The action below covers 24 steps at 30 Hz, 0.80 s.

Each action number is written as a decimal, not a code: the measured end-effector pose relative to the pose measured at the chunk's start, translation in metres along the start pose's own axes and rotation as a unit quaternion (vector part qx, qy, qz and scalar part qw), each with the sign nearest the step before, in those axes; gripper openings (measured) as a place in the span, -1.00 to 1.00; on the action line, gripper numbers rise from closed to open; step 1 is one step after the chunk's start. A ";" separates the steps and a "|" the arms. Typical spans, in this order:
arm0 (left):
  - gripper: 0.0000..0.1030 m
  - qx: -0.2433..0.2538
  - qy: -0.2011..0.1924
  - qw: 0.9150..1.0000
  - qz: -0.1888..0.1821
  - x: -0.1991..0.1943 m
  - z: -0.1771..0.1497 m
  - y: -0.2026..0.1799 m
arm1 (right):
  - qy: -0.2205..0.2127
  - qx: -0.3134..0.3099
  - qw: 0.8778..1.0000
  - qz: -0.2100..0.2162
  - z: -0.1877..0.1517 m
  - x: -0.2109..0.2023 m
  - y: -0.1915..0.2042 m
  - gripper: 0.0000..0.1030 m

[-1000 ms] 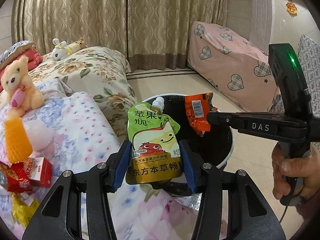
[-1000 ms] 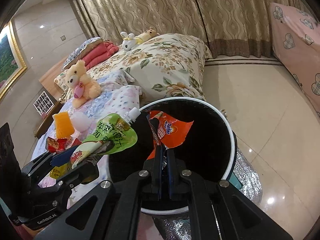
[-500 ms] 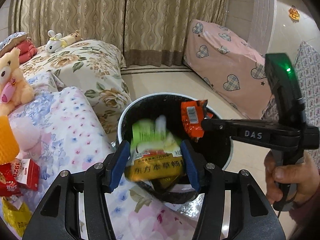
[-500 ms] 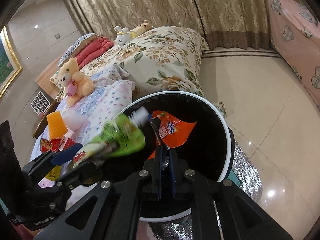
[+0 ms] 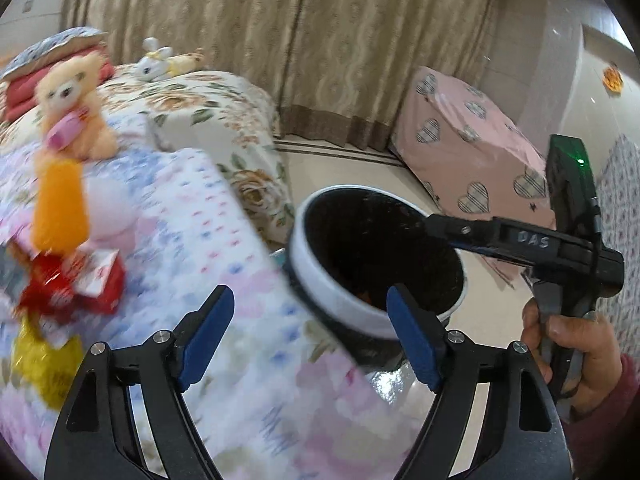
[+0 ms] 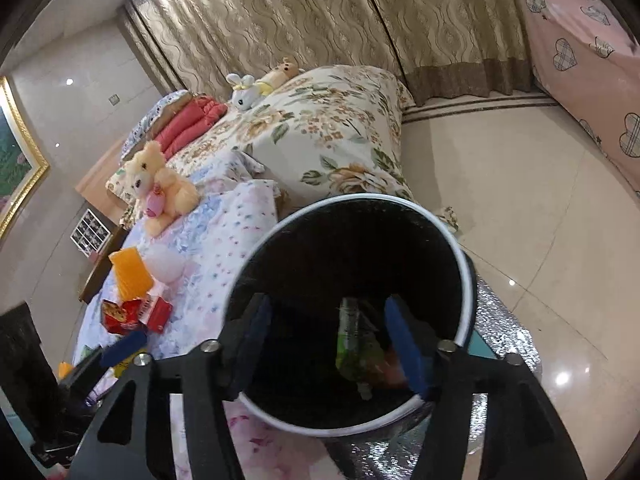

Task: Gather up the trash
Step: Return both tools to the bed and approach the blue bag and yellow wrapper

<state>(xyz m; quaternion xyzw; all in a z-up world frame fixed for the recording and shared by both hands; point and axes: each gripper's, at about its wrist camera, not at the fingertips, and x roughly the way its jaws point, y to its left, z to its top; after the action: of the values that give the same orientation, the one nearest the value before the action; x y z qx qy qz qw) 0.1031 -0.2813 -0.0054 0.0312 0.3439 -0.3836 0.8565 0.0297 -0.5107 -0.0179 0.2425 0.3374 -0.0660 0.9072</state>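
Observation:
A black bin with a white rim [image 6: 466, 280] stands on the floor beside the bed. In the right wrist view a green juice pouch [image 6: 354, 354] and an orange wrapper [image 6: 390, 362] lie deep inside it. My right gripper [image 6: 332, 332] hangs over the bin's mouth, its jaws opening, and the pads touch nothing. In the left wrist view my left gripper [image 5: 310, 336] hovers over the bed's edge next to the bin [image 5: 320, 280], its jaws opening with nothing between them. The right gripper [image 5: 440, 224] reaches over the bin's far rim, held by a hand [image 5: 572, 344].
More litter lies on the flowered bedspread: an orange foam net [image 6: 130, 274], red packets [image 6: 136, 316] and a yellow wrapper [image 5: 44, 364]. A teddy bear [image 6: 158, 188] sits further back. Silver foil [image 6: 504, 336] lies under the bin on the tiled floor.
Both grippers have opened. The green pouch left the left jaws and the orange wrapper left the right jaws; both now lie in the bin. The left gripper has swung left, towards the bed.

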 end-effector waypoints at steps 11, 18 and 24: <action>0.58 -0.039 -0.017 0.996 0.082 -0.049 -0.041 0.055 | -0.006 -0.046 0.998 0.034 -0.015 0.003 0.069 0.36; 0.59 -0.065 -0.032 0.989 0.126 -0.082 -0.060 0.087 | 0.010 -0.075 0.995 0.063 -0.036 0.018 0.117 0.53; 0.60 -0.087 -0.038 0.983 0.156 -0.113 -0.081 0.114 | 0.036 -0.093 0.991 0.085 -0.060 0.037 0.155 0.54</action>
<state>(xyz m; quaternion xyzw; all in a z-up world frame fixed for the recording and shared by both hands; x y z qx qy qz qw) 0.0817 -0.1038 -0.0220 -0.0051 0.3341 -0.2142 0.9179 0.0671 -0.3448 -0.0194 0.1869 0.3527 0.0523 0.9154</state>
